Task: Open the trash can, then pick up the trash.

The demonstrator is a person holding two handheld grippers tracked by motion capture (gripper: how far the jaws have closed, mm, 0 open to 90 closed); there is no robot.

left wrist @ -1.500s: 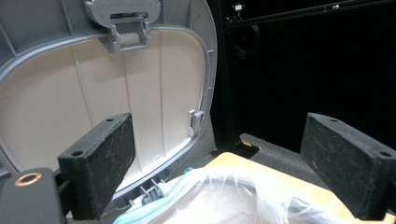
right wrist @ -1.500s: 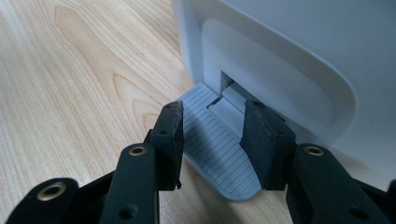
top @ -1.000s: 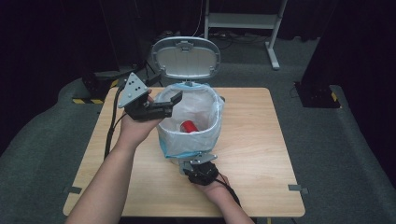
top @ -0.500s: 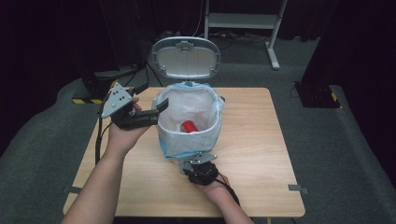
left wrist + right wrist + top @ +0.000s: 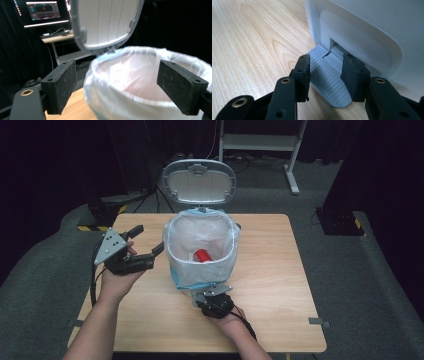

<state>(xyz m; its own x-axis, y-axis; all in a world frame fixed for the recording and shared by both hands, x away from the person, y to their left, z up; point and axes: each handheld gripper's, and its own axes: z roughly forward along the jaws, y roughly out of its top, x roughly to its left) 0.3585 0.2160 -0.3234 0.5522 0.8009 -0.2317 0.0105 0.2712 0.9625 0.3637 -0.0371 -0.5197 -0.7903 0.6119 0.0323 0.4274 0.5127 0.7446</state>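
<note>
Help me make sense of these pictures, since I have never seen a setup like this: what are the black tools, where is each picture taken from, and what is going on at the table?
A person sits at a wooden table and holds a hand tool with two black jaws in each hand. The high view looks down from above; each of the other two views comes from a camera riding on one tool, looking along its jaws.

On the table stands a small white pedal bin, lined with a clear bag, its lid swung up. Something red lies inside.

The left gripper is beside the bin's rim with its jaws wide open and nothing between them. The right gripper is down at the bin's grey foot pedal, its jaws on the pedal, one at each side; it looks as if it is pressing the pedal, which would explain the raised lid.
</note>
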